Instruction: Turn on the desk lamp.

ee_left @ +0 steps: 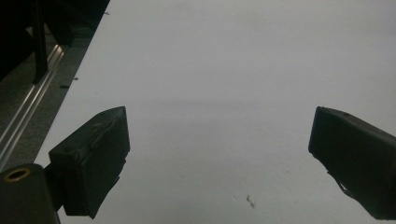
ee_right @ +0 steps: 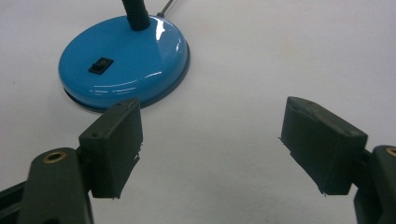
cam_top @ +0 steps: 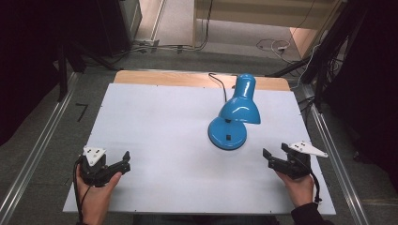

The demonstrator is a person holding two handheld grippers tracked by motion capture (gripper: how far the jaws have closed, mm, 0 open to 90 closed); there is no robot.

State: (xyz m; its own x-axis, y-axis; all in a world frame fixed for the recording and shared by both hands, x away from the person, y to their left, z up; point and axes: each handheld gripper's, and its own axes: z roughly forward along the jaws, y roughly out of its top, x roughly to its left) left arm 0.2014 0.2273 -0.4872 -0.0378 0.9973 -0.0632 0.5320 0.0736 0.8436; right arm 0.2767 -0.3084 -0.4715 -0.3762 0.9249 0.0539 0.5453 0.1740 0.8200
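A blue desk lamp stands right of centre on the white table, its shade tilted over a round base with a black rocker switch. A black cord runs from it toward the far edge. My right gripper rests near the front right, just right of the lamp base, jaws open and empty. My left gripper sits near the front left corner, jaws wide open over bare table.
A metal rail runs along the table's left side and another along the right. Cables lie on the floor beyond the far edge. A wooden strip borders the table's back.
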